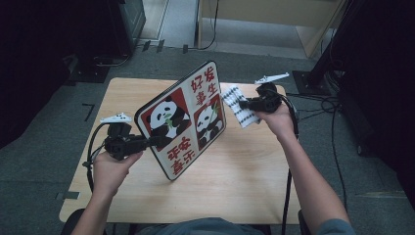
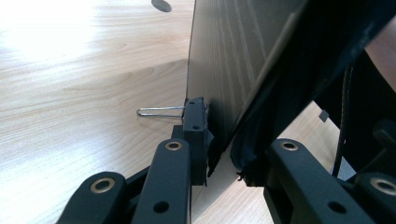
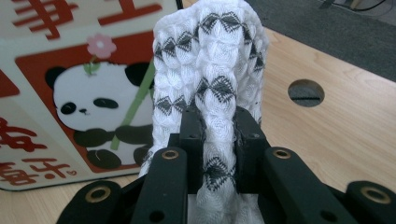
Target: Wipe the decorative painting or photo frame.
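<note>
Clamping the lower left edge of a flat rectangular board printed with two black-and-white pandas and red characters, the left hand-held gripper has its black jaws drawn close on that edge; in the left gripper view the left hand-held gripper pinches the thin panel between its pads, the dark back of the board rising steeply above them. A thin bent wire clip sticks out sideways beside the near jaw, over the wood. The person's left hand wraps the grip from below, forearm coming up from the bottom edge of the high view, wrist roughly level and the jaws pointing right toward the board. The board stands tilted on one lower corner on the pale wooden surface, its printed face turned toward the person.

The right hand-held gripper is closed narrowly on a white knitted cloth with rows of dark diamond marks. In the right gripper view the right hand-held gripper squeezes a fold of the white cloth, which rises above the jaws and drapes down over them. The right hand holds its grip with the forearm stretched diagonally from the lower right, jaws pointing left, the cloth just beside the board's right edge; whether it touches cannot be told. Behind the cloth, the panda print of the board shows at the left, and a round hole in the surface lies at the right.
</note>
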Motion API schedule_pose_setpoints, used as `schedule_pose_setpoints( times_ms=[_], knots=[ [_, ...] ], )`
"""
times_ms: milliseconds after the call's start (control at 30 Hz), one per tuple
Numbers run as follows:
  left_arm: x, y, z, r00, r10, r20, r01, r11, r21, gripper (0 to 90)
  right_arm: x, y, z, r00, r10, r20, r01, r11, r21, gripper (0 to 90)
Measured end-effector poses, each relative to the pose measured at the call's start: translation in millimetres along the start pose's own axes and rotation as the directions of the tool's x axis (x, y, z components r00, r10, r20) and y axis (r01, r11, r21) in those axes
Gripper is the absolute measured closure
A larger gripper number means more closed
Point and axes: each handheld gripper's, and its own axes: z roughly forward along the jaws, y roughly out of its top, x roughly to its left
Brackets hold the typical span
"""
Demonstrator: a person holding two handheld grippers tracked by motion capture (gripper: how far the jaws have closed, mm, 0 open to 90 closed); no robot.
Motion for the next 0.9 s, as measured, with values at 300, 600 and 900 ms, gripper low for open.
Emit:
schedule_pose_setpoints(
  times_ms=[300,600,900],
  knots=[
    [0.6,0.4,-0.1,1.0000,0.002,0.002,-0.002,1.0000,0.002,76.7,5.0,32.3,-9.5,0.9996,-0.027,0.009,0.027,0.999,-0.016,78.0],
    [0.9,0.8,0.0,1.0000,0.007,0.002,-0.007,1.0000,0.003,76.9,9.6,61.8,-16.5,0.9991,-0.039,0.018,0.040,0.999,-0.027,77.9],
    [0.6,1.0,-0.2,0.9999,0.012,0.000,-0.012,0.9999,0.007,77.1,16.2,87.8,-27.2,0.9985,-0.053,0.012,0.054,0.997,-0.064,77.9]
  ],
)
